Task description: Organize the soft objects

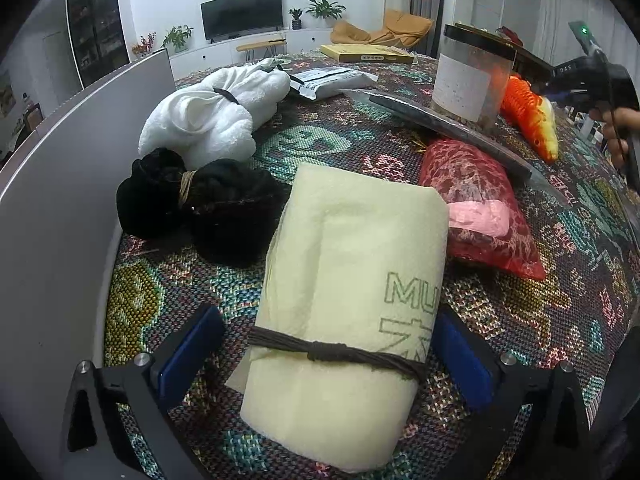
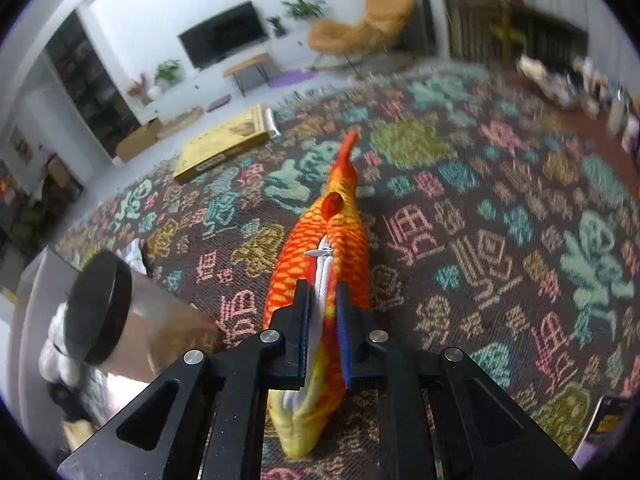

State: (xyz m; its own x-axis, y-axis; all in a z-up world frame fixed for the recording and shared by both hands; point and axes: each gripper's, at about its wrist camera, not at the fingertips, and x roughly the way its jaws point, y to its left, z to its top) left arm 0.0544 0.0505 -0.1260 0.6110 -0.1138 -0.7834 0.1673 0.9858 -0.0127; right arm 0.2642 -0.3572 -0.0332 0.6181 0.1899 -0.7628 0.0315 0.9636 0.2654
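Note:
A cream folded towel (image 1: 340, 280), tied with a brown cord, lies on the patterned tablecloth (image 1: 560, 300). My left gripper (image 1: 326, 356) straddles its near end, open, with the blue pads (image 1: 192, 352) standing off either side. Behind it lie a black tied bundle (image 1: 192, 204), a white tied towel (image 1: 212, 116) and a red patterned pouch (image 1: 476, 200) with a pink piece on it. My right gripper (image 2: 322, 300) is shut on an orange and yellow fish plush (image 2: 320, 240) near its head, tail pointing away. In the left wrist view that fish (image 1: 528, 112) sits beside the jar, with a hand holding the right gripper (image 1: 592, 76).
A clear jar with a black lid (image 1: 472, 76) (image 2: 104, 312) stands just left of the fish. A long dark flat object (image 1: 452, 132) lies before it. A yellow box (image 1: 368, 54) (image 2: 224, 148) and a grey packet (image 1: 332, 80) lie at the far edge. A grey panel (image 1: 60, 200) borders the left.

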